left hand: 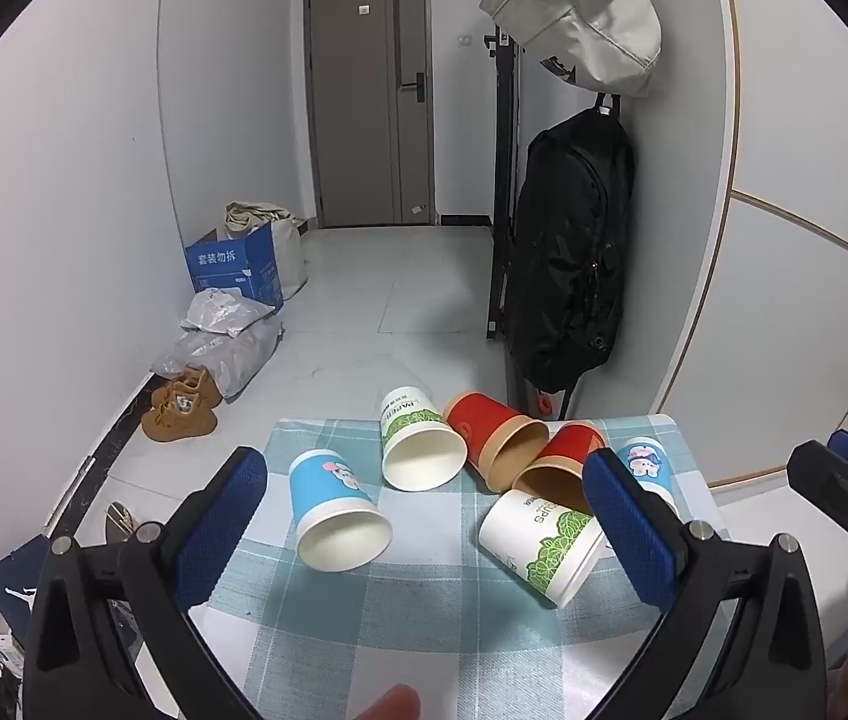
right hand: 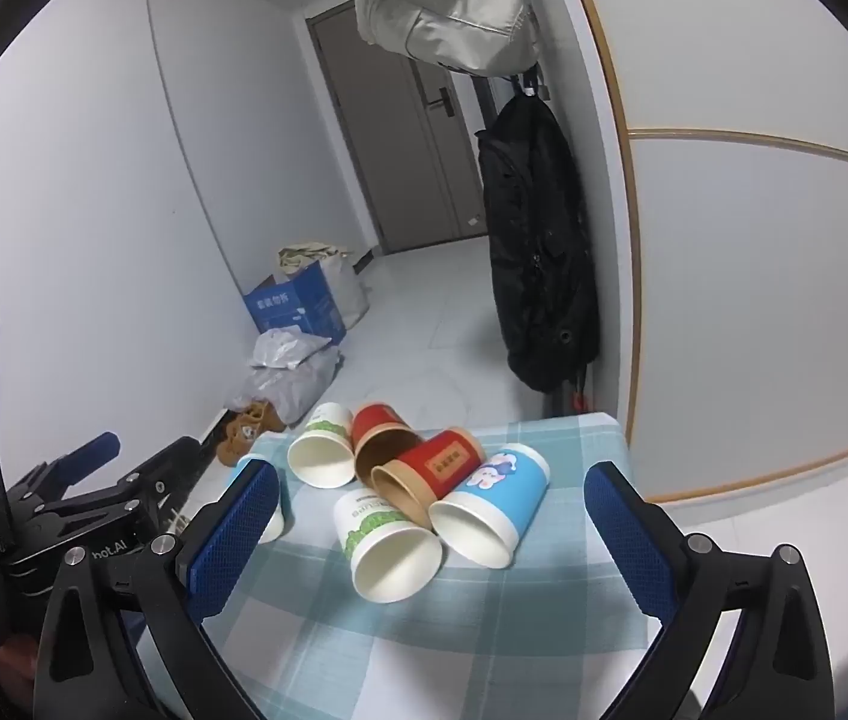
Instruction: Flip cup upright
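**Six paper cups lying on a checked cloth, both grippers held back**

All places are given from the teal-and-white checked tablecloth [left hand: 424,612]. Six cups lie on their sides on its far half: a blue cartoon-print paper cup [left hand: 336,507] alone toward the left edge; a white green-leaf paper cup [left hand: 417,444] at the far edge; two red kraft-lined paper cups [left hand: 496,438] [left hand: 565,462] touching; a second white green-leaf cup [right hand: 384,540]; and a second blue cartoon cup [right hand: 493,501] nearest the right edge. The near half is bare cloth. The left gripper [left hand: 424,531] and right gripper [right hand: 433,531] each hover over the near half, blue pads spread wide, touching nothing.
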Tool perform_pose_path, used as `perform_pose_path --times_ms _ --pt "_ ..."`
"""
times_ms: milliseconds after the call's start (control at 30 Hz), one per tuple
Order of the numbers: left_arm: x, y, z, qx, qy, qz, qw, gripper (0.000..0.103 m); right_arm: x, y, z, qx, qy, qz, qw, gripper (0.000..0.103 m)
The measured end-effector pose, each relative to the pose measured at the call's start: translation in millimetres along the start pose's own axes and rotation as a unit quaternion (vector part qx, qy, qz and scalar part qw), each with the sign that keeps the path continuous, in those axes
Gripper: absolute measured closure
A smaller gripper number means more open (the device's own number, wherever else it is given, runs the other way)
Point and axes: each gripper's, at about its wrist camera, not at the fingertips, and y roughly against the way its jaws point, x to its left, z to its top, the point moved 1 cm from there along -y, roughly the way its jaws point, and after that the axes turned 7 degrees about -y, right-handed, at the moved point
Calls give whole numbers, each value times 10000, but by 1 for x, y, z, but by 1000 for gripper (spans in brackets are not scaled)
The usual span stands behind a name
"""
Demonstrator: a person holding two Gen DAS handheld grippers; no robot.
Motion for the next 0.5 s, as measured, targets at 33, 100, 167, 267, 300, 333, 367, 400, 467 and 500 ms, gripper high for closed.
perform_pose_path --times_ms 33,100,167,267,300,333,367,400,467,500 --pt "0 0 0 -2 5 0 10000 1 1 0 0 -7 13 -12 10000 0" --pt "0 0 1 -21 28 0 10000 1 2 0 0 -10 16 -36 10000 0" --pt "0 0 2 -36 34 -11 10000 1 2 0 0 -8 15 -58 10000 0" --pt "0 -1 3 -39 24 -56 10000 1 2 1 -1 -18 28 -60 10000 0" --pt "1 0 3 -49 25 -61 10000 1 2 1 0 -18 30 -56 10000 0" --pt "0 0 3 -54 14 -60 10000 1 2 2 0 -17 30 -51 10000 0" --pt "0 0 3 -63 2 -50 10000 1 1 2 0 -17 24 -51 10000 0" --pt "0 1 4 -77 -1 -17 10000 1 1 2 0 -20 24 -52 10000 0" --pt "2 2 4 -112 33 36 9999 1 1 2 0 -20 27 -44 10000 0" --pt "3 2 4 -113 61 29 9999 1 1 2 0 -20 35 -39 10000 0"
